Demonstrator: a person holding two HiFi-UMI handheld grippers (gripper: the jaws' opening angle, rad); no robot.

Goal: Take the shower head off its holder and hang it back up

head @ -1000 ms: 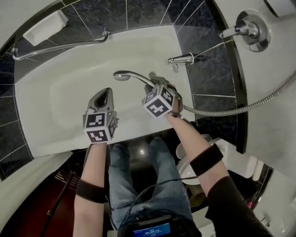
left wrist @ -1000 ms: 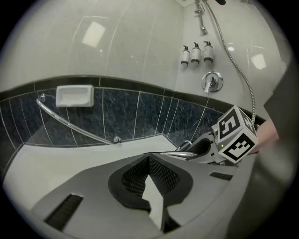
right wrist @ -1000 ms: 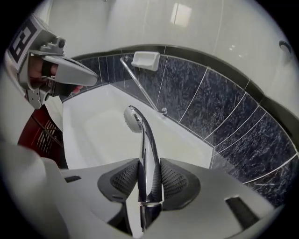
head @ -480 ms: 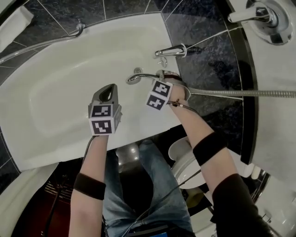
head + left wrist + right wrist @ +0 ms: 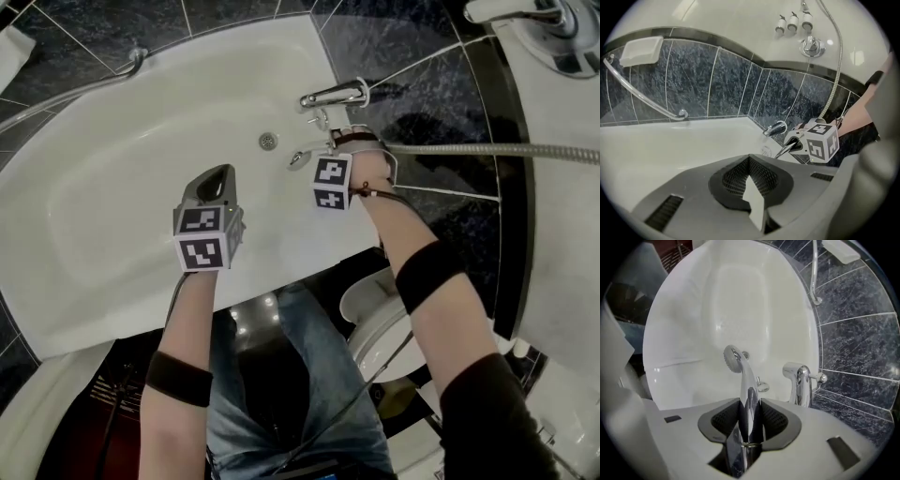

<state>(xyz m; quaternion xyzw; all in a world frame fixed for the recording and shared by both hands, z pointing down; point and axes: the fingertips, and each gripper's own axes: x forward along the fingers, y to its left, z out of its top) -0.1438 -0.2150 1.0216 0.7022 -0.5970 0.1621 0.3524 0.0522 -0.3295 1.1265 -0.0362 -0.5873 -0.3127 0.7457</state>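
Note:
The chrome shower head [image 5: 732,358] points down into the white bathtub [image 5: 112,187], its handle clamped between the pads of my right gripper [image 5: 749,416]. In the head view that gripper [image 5: 325,155] sits just below the tub spout [image 5: 330,95], with the shower head [image 5: 299,157] poking out to its left. The metal hose [image 5: 487,150] runs off to the right. My left gripper [image 5: 215,185] hovers over the tub's near side, shut and empty, well to the left of the shower head. No holder is visible.
The drain [image 5: 268,141] lies left of the spout. A wall valve [image 5: 812,46], small bottles [image 5: 792,21], a grab rail [image 5: 642,96] and a soap dish [image 5: 641,50] line the dark tiled wall. A toilet [image 5: 375,319] stands beside my right leg.
My right gripper carried the shower head down and toward the spout, rolling as it went. The left gripper sank lower over the tub. The hose now stretches out straighter.

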